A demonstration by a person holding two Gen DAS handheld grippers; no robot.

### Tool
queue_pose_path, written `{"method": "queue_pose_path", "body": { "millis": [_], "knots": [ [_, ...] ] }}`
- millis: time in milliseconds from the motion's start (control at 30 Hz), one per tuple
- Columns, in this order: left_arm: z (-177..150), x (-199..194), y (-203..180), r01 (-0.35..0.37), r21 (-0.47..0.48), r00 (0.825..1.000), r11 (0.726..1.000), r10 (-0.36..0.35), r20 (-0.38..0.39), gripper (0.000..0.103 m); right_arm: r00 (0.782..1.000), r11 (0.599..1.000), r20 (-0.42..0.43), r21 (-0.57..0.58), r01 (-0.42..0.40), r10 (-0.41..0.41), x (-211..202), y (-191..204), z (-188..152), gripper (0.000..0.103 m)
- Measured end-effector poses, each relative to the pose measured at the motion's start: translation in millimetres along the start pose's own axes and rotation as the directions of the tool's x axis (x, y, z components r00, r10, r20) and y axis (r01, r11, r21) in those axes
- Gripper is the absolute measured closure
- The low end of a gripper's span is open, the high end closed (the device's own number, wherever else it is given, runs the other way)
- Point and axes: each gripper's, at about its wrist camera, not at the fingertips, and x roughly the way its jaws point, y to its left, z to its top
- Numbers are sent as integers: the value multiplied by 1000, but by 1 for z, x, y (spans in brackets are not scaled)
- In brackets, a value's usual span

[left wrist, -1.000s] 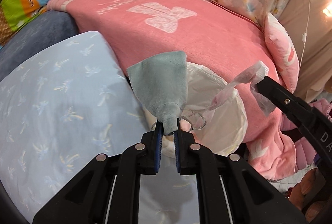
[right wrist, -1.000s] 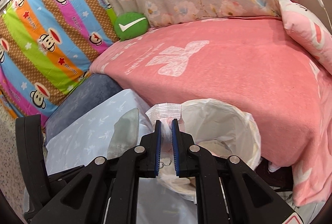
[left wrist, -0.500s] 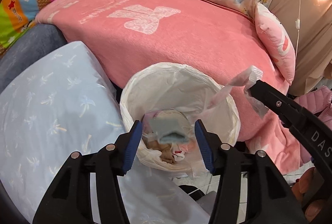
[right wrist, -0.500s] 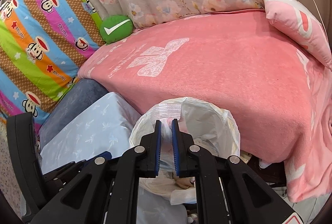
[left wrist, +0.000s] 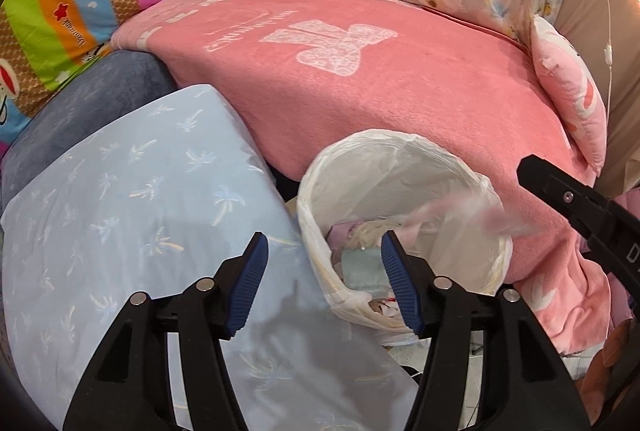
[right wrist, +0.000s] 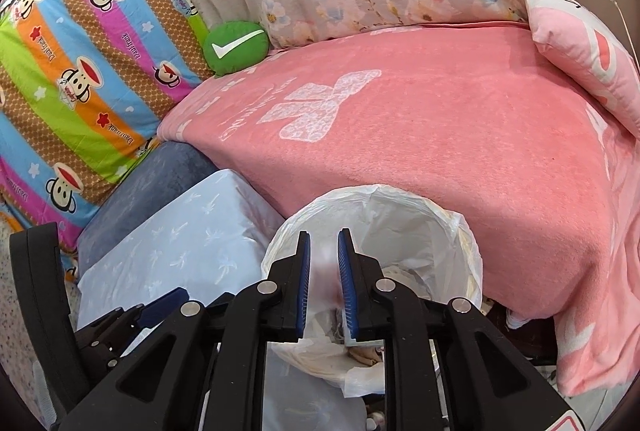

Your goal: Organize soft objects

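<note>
Two grippers hang over the white-lined bin (left wrist: 404,167) that stands against the pink blanket (left wrist: 400,79) and just beside the pale blue pillow (left wrist: 132,215). The thin liner looks like the biggest risk: pushed or snagged by a jaw, its rim could fold inward or the light bin could tip. The left gripper (left wrist: 324,279) is widening, nothing between its jaws; the grey-green cloth (left wrist: 362,271) already lies inside the bin on other soft things. The right gripper (right wrist: 323,283) is just parting, and a blurred pink-and-clear wrapper (right wrist: 323,277) sits between its pads, seemingly slipping free; being light, it may catch the rim or drift outside.
</note>
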Motion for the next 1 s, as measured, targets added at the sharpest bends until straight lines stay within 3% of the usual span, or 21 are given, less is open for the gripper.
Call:
{"method": "queue_pose_path", "body": {
  "millis": [133, 367, 500, 733, 900, 1000],
  "knots": [
    [-1, -3, 7, -31, -17, 999, 999, 32, 11, 39, 1000, 1000, -11, -21, 1, -1, 0, 5, -1, 76],
    [-8, -10, 17, -71, -34, 997, 997, 72, 26, 36, 998, 994, -36, -98, 52, -56, -3, 14, -7, 75],
    [-13, -15, 23, -90, -46, 996, 995, 91, 25, 36, 996, 988, -45, -135, 73, -80, -8, 16, -16, 64],
    [-23, -21, 31, -120, -60, 992, 991, 121, 22, 35, 986, 969, -67, -210, 133, -150, -10, 22, -38, 61],
    [-31, -22, 34, -133, -64, 991, 989, 135, 12, 35, 985, 965, -85, -228, 129, -152, -10, 23, -50, 58],
    [-35, -22, 36, -143, -70, 990, 987, 144, 3, 29, 984, 966, -98, -226, 124, -149, -8, 20, -54, 57]
  ]
}}
